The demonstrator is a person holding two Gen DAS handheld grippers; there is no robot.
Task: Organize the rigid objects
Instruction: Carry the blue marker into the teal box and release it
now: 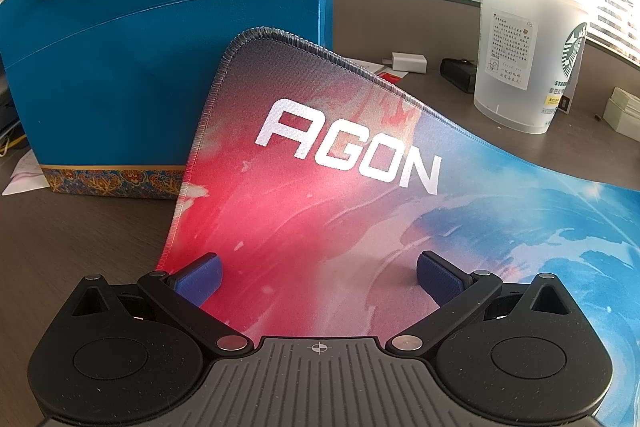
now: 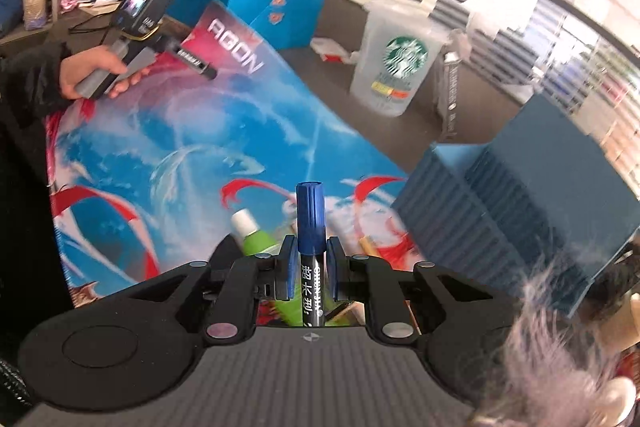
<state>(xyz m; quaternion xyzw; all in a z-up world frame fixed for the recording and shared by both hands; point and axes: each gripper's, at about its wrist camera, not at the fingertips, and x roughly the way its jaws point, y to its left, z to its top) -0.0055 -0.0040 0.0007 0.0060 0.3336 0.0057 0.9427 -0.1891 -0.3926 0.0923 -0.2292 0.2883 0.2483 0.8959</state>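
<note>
1. The right tongs [image 2: 311, 277] are clamped on a blue-capped marker [image 2: 310, 227]. It sits dead centre in the lower half of the right wrist view, cap pointing away from the camera, barrel running back between the blue pads [image 2: 286, 277].

2. The left tongs [image 1: 318, 277] are spread wide apart with nothing between them, hovering over the red corner of the AGON mouse mat [image 1: 340, 167] at the bottom of the left wrist view. In the right wrist view the same tool shows upper left, held in the person's hand [image 2: 100, 71].

3. Handling guess: the marker looks light and stiff, smooth plastic, so probably a bit slippery. The grip sits just behind the cap on the barrel, which seems a sensible spot, since the cap's step should stop it sliding forward. Nothing fragile here, though a hard squeeze is not needed.

4. A green bottle with a white cap [image 2: 250, 231] lies on the mat just left of the marker, lower centre. It's round and likely rolls, so grabbing across the body looks better than the cap.

5. A blue ribbed organizer box [image 2: 520, 203] sits on the right of the frame, probably where the marker goes.

6. Clutter on the surface [image 1: 80, 227]: a blue gift bag [image 1: 160, 47] upper left, and a Starbucks cup [image 1: 528, 59] upper right.
</note>
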